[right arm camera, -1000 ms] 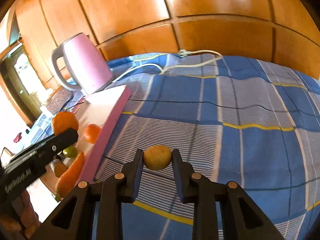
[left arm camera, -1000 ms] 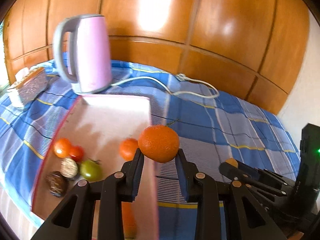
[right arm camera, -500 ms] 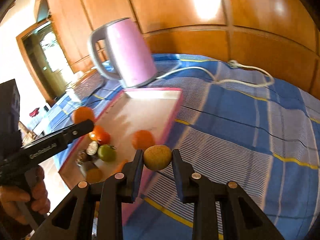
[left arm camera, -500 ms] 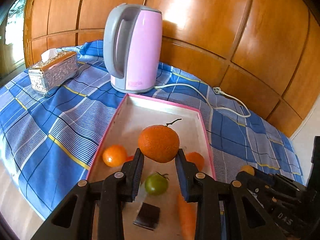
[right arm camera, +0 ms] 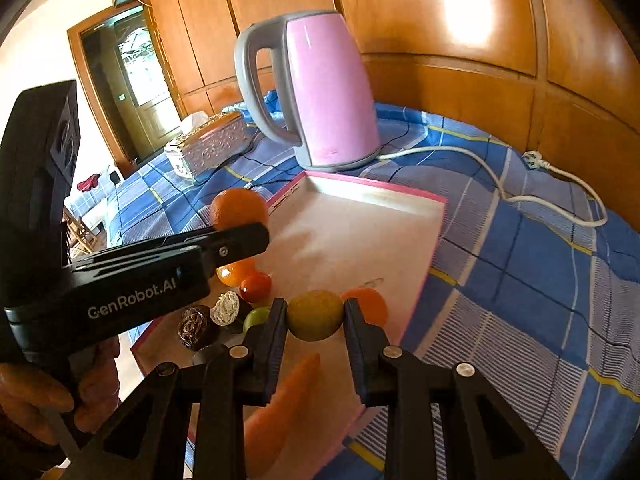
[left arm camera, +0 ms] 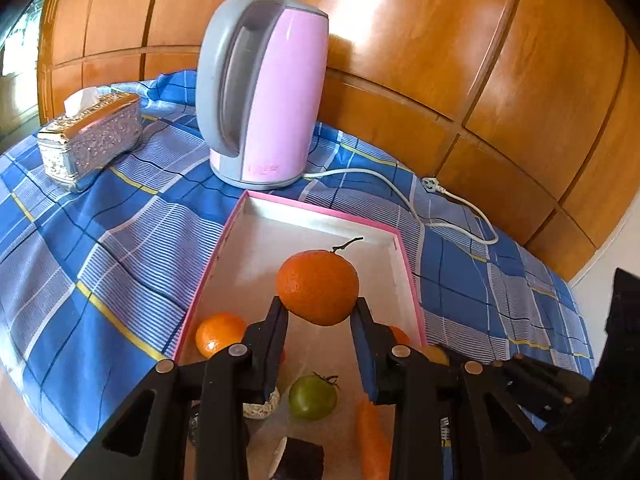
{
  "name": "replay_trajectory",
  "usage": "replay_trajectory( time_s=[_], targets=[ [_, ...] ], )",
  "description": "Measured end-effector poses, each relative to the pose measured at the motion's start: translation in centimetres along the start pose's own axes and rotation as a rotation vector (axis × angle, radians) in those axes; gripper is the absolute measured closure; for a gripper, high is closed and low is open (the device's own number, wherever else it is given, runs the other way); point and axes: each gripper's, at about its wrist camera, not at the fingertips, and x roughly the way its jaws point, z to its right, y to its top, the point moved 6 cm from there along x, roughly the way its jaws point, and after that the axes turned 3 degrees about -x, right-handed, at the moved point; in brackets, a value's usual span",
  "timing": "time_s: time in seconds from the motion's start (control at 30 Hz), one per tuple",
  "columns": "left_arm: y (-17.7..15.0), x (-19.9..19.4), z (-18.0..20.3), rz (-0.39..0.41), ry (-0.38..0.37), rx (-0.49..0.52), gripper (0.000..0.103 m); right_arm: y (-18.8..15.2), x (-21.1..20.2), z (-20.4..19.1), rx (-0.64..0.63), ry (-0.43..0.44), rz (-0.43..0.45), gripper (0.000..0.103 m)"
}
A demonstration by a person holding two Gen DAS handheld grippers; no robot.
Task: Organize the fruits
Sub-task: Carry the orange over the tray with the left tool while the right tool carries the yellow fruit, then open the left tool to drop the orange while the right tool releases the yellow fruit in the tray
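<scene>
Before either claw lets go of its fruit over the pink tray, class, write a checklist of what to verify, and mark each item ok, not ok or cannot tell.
1. Left claw grips the orange: ok.
2. Right claw grips the yellow-green fruit: ok.
3. Both fruits are above the pink tray: ok.
4. Far half of the tray is bare for a drop: ok.
5. Kettle stands outside the tray: ok.
6. Height of either fruit above the tray floor: cannot tell.
</scene>
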Motion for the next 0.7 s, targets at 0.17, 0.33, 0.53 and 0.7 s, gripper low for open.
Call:
replay_trajectory(
  time_s=[0.17,0.33,0.53,0.7],
  targets=[
    [0.1,0.9,-0.3,-0.024,0.002,-0.016,0.07,-0.2,1.4,0.2,0.029,0.01,-0.03,0.074],
    [-0.3,1.6,-0.7,-0.043,-0.005,-0.037,0.07,-0.5,2.3,0.7,0.078,0.024,-0.052,0.074],
    [-0.5,1.4,-1.1,-0.029,0.028,-0.042,0.07,-0.6,2.7,0.6,0.086,0.016,-0.046,0.074],
    [-0.8,0.6,-1.6,-0.011,0.075,-0.052,0.07,-0.6,2.7,0.6,0.081,0.005,-0.039,0.073]
  ],
)
